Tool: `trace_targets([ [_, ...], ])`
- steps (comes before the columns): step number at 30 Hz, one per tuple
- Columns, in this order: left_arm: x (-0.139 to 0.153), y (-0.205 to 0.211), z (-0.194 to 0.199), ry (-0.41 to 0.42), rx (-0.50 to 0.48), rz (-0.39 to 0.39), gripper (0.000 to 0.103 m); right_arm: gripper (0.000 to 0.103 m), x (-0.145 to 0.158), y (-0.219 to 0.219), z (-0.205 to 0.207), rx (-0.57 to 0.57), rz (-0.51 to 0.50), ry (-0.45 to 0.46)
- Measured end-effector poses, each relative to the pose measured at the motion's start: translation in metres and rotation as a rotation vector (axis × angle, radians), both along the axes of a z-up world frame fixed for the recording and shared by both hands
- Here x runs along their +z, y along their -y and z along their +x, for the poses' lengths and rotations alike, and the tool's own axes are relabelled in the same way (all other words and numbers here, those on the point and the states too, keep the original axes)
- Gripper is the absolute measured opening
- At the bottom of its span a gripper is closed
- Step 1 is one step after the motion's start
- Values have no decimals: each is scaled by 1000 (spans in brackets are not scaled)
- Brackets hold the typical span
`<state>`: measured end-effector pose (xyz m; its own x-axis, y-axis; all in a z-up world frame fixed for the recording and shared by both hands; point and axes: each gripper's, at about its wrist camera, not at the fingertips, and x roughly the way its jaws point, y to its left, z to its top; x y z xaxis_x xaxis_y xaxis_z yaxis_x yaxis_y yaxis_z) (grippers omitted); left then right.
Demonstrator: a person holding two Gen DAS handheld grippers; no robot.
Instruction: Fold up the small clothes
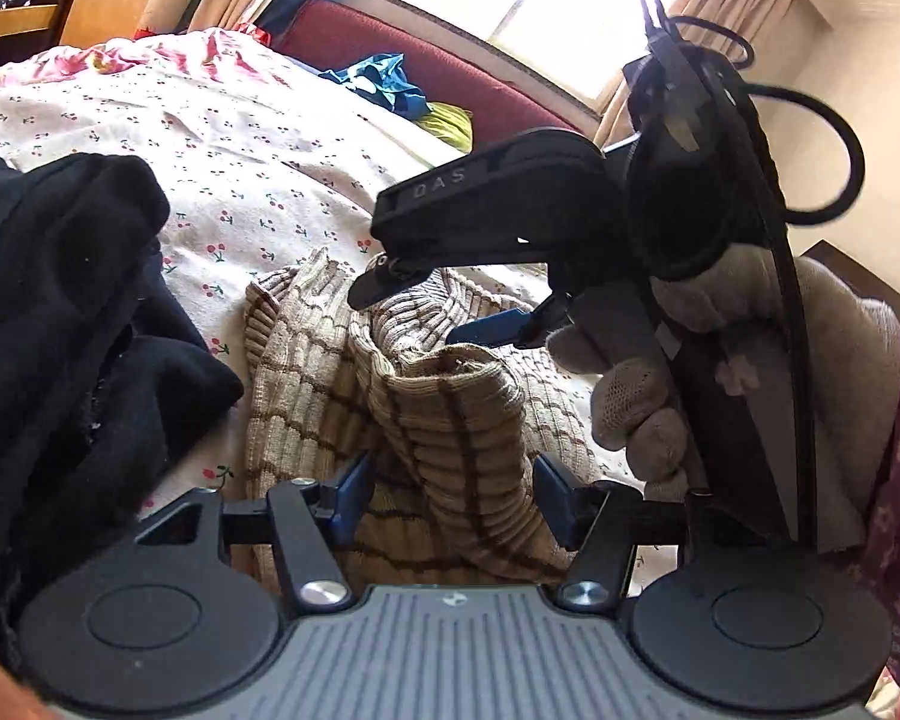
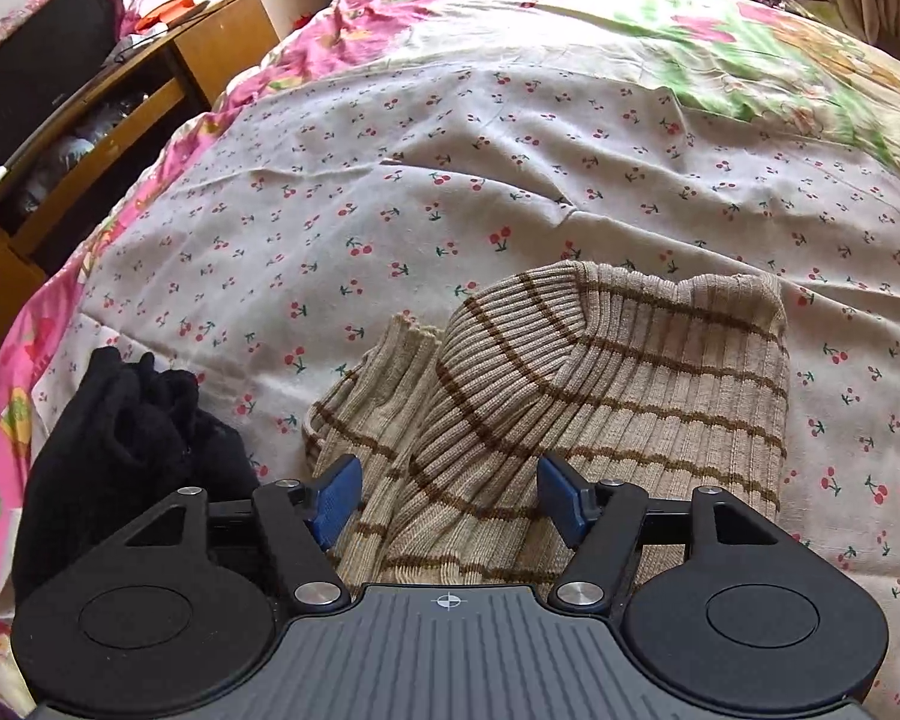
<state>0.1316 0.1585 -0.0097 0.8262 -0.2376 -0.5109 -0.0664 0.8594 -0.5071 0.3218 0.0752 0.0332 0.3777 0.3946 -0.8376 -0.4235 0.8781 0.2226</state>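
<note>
A beige ribbed knit garment with brown stripes (image 1: 444, 420) lies bunched on the cherry-print bedsheet (image 1: 240, 138); it also shows in the right wrist view (image 2: 600, 390). My left gripper (image 1: 450, 498) is open, its blue pads on either side of a raised fold of the knit. My right gripper (image 2: 450, 501) is open over the garment's near edge. In the left wrist view the right gripper (image 1: 408, 300) hangs over the garment's far part, held by a gloved hand (image 1: 642, 372).
A black garment (image 1: 72, 324) is heaped to the left of the knit, seen too in the right wrist view (image 2: 126, 438). A wooden cabinet (image 2: 90, 138) stands beside the bed at left. A maroon headboard (image 1: 426, 54) with blue clothing (image 1: 384, 84) lies beyond.
</note>
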Motion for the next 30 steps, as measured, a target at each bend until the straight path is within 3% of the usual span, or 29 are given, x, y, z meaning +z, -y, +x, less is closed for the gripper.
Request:
trace_targets([
  [2, -1, 5, 6, -10, 28, 15, 70, 67, -4, -8, 9, 2, -27, -36],
  [5, -5, 8, 14, -5, 29, 34, 70, 69, -6, -24, 14, 42, -139, 13],
  [7, -9, 11, 14, 4, 22, 61, 68, 70, -8, -29, 20, 69, -151, 1],
  [8, -11, 13, 12, 10, 15, 83, 65, 71, -10, -32, 23, 72, -159, -14],
  [9, -13, 14, 12, 13, 9, 93, 55, 71, -13, -35, 25, 85, -172, -22],
  [10, -14, 14, 11, 13, 1, 95, 46, 65, -15, -36, 24, 81, -194, -2],
  [11, -14, 13, 10, 16, -4, 86, 42, 51, -16, -38, 22, 76, -219, 24],
  [12, -14, 11, 6, 23, -7, 74, 35, 45, -18, -38, 20, 74, -237, 44],
  [14, -13, 5, 2, 38, 0, 47, 30, 24, -15, -31, 18, 63, -213, 50],
  [16, -11, -1, -3, 59, 8, 13, 26, 19, -6, -21, 17, 41, -182, 54],
  [23, -2, -24, -24, 110, 66, -61, 24, 17, 30, -19, 6, 17, -83, 103],
  [30, -28, -48, -21, 10, 129, -110, 24, 17, 0, -52, 5, 29, -71, 64],
])
